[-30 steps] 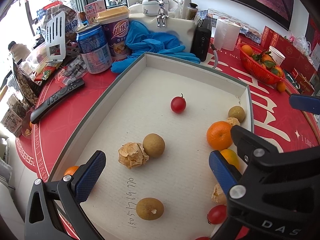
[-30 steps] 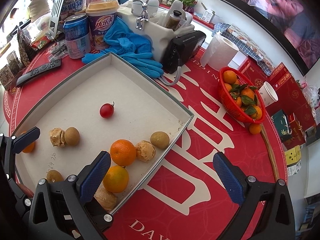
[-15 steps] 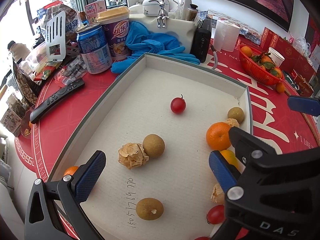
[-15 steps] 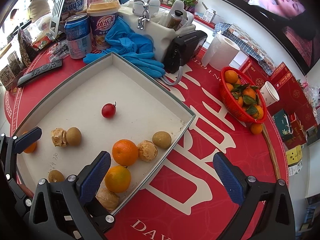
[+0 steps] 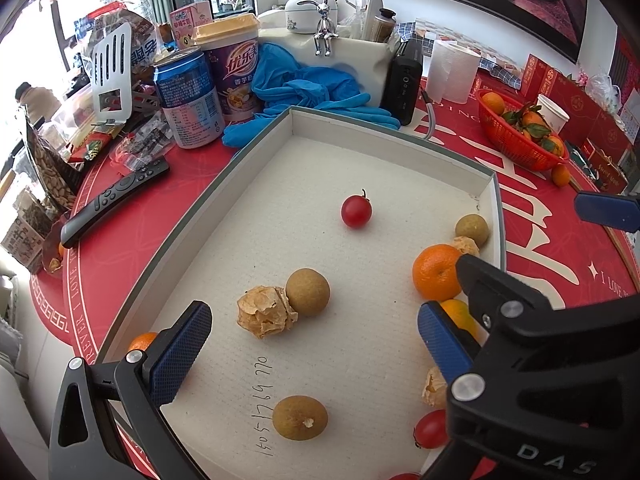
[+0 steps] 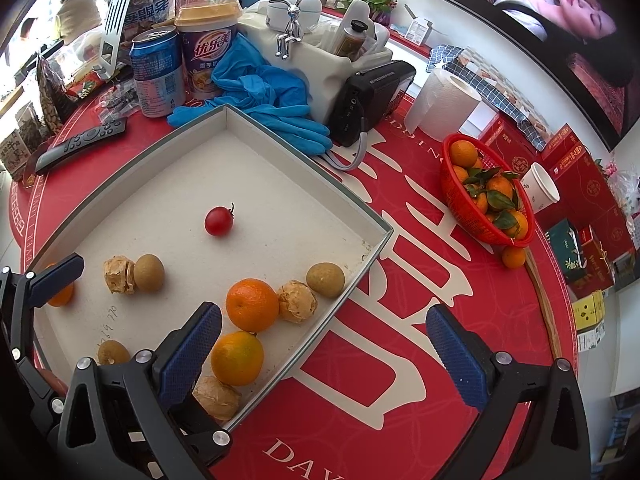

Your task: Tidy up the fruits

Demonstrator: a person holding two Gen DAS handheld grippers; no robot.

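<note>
A shallow white tray (image 5: 192,232) holds scattered fruit: a cherry tomato (image 5: 356,211), a mandarin (image 5: 436,272), brown longans (image 5: 308,292) and a cracked longan husk (image 5: 266,312). My left gripper (image 5: 312,350) hovers open and empty over the tray's near end, with one longan (image 5: 300,418) just below it. In the right wrist view the right gripper (image 6: 322,356) is open and empty above the tray's (image 6: 304,168) right rim. Its left pad (image 6: 188,356) is beside two mandarins (image 6: 252,304). A small orange (image 6: 60,294) sits in the tray's left corner.
A red basket of mandarins (image 6: 486,200) stands to the right on the red tablecloth, with a loose mandarin (image 6: 513,257) beside it. Behind the tray lie blue gloves (image 6: 260,96), a drink can (image 5: 188,98), a black radio (image 6: 372,100), a paper roll (image 6: 444,106) and a remote (image 5: 116,200).
The right wrist view has drifted very slightly. No fruit has moved and both grippers have stayed open.
</note>
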